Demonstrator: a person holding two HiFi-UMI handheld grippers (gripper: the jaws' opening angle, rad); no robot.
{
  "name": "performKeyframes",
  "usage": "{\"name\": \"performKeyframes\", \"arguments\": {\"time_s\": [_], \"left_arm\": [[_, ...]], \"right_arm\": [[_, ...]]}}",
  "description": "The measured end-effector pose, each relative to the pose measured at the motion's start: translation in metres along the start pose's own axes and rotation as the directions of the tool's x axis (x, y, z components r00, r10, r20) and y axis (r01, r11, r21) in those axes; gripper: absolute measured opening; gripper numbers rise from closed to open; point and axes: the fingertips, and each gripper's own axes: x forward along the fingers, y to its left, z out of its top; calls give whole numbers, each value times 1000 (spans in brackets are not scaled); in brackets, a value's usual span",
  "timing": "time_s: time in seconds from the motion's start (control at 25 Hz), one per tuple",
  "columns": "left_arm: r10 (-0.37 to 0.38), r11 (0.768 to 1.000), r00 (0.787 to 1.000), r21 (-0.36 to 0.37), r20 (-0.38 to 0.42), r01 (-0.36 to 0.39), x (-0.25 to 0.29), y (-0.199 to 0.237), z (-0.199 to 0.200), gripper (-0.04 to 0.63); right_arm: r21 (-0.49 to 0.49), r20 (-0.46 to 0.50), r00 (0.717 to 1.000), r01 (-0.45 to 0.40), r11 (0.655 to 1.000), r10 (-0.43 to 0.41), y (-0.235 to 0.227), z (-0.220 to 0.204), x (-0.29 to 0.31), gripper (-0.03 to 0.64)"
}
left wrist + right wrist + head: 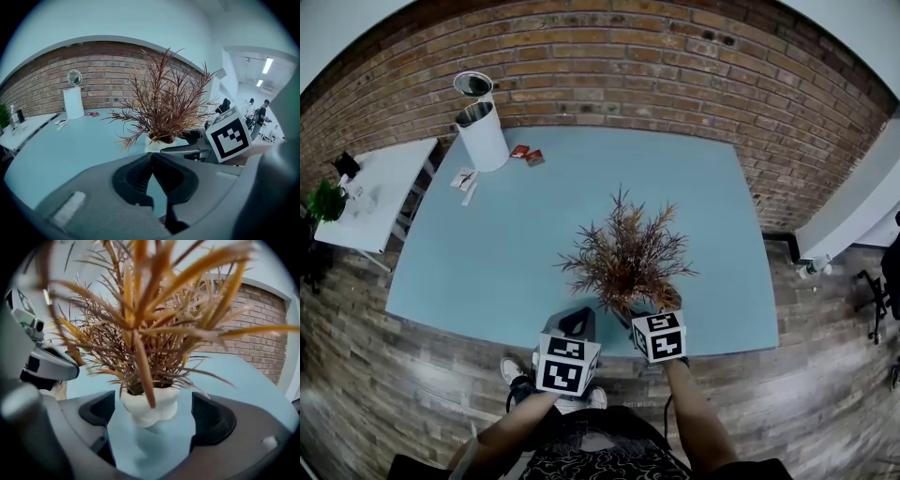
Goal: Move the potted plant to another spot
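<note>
The potted plant (626, 255) has spiky red-brown leaves and a small white pot (151, 406), and it stands near the front edge of the light blue table (487, 253). My right gripper (153, 400) is open, with its jaws wide on either side of the pot. Neither pad (212, 418) touches the pot, and there is a gap on both sides. In the head view the leaves hide the pot, and the right gripper's marker cube (659, 336) sits just behind the plant. My left gripper (152, 165) is shut on nothing, to the left of the plant at the table's front edge.
A white cylindrical appliance (481, 127) stands at the table's far left corner, with red packets (527, 153) and papers (465, 180) beside it. A white side table (380, 187) with a green plant (325, 200) is at the left. A brick wall runs behind the table.
</note>
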Motion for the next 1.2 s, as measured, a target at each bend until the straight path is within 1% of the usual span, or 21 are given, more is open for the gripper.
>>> {"name": "performKeyframes", "arguments": {"time_s": [0.32,0.4,0.52,0.56,1.2], "left_arm": [[17,1000,1000,-11,2,-17,1,9,1,0],[23,1000,1000,-15,1,-23,0,12,0,0],[30,999,1000,-22,0,-30,-2,16,-1,0],[33,999,999,-23,0,-33,-3,17,-2,0],[51,998,998,-40,22,-50,-10,33,-1,0]], "right_arm": [[-30,-8,1000,-15,999,14,-2,8,13,497],[-38,-9,1000,-13,999,13,-2,8,15,487],[-39,-9,1000,-13,999,13,0,7,16,444],[-37,-7,1000,-11,999,11,0,7,16,440],[-15,-2,1000,18,1000,-18,7,9,23,440]]}}
